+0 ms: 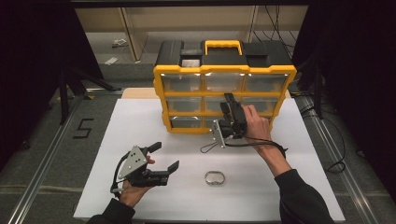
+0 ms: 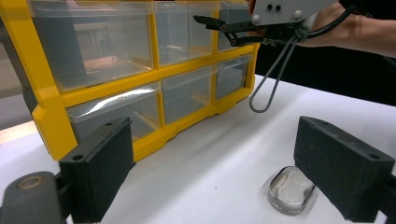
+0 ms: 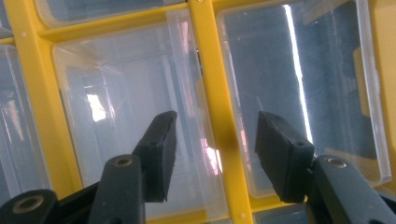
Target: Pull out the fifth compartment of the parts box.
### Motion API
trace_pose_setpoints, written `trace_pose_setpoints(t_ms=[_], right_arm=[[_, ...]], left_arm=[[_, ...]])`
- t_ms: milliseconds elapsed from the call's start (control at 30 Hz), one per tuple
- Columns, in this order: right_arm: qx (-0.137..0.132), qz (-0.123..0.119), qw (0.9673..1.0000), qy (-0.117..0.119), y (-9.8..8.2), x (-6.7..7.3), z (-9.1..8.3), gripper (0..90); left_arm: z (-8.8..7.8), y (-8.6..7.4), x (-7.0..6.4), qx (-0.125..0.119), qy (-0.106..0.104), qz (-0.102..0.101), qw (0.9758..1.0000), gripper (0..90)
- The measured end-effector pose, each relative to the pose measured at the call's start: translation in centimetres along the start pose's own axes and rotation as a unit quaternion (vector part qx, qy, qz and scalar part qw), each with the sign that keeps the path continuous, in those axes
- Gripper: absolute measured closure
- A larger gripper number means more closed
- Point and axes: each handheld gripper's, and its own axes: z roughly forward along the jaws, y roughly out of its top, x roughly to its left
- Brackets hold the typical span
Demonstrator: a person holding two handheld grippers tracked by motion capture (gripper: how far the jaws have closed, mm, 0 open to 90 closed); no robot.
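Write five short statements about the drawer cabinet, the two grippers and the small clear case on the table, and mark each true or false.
1. The right gripper is up at the yellow drawer cabinet. True.
2. The left gripper grips the small clear case. False: its jaws are open and the case lies apart on the white table.
3. The cabinet's drawers are clear plastic. True.
4. The case sits inside a drawer. False: it lies on the table.
5. The cabinet's handle is red. False: it is yellow.

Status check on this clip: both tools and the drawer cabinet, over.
Right tool open at the drawer cabinet, jaws astride a yellow divider, nothing gripped. Left tool open, hovering. Small clear case lies loose on white table.
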Motion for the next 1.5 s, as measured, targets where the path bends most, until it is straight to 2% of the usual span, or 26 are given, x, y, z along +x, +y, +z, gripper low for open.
trace_pose_setpoints(t_ms=[100, 333, 700, 867, 967, 1100, 1333, 1500], right_arm=[[0.002, 0.004, 1.0000, -0.002, 0.1, 0.1, 0.1, 49.1], [0.004, -0.018, 0.9997, -0.018, 0.2, 0.5, 0.5, 50.4], [0.007, -0.026, 0.9992, -0.030, 0.5, 0.5, 0.7, 54.5], [-0.005, -0.059, 0.9971, -0.048, 0.4, 1.2, 0.3, 61.3], [-0.007, -0.067, 0.9965, -0.050, 0.4, 1.4, 0.3, 65.2], [-0.008, -0.074, 0.9960, -0.050, 0.3, 1.5, 0.2, 67.8], [-0.010, -0.066, 0.9971, -0.036, 0.3, 1.5, -0.1, 77.5], [-0.012, -0.069, 0.9971, -0.031, 0.3, 1.4, -0.4, 78.8]], left_arm=[[0.0, 0.0, 0.0, 0.001, 0.001, -0.002, 1.0000, 11.7], [0.0, 0.0, 0.0, 0.002, 0.000, -0.001, 1.0000, 12.3], [0.1, 0.0, 0.0, 0.003, 0.001, -0.002, 1.0000, 13.0], [0.1, -0.1, 0.0, 0.006, 0.002, 0.001, 1.0000, 14.5], [0.1, 0.0, 0.0, 0.006, 0.001, 0.002, 1.0000, 14.5], [0.1, -0.1, 0.0, 0.006, 0.000, 0.002, 1.0000, 14.5], [0.1, 0.0, 0.0, 0.005, 0.000, 0.001, 1.0000, 14.5], [0.1, 0.0, 0.0, 0.005, 0.000, 0.002, 1.0000, 14.5]])
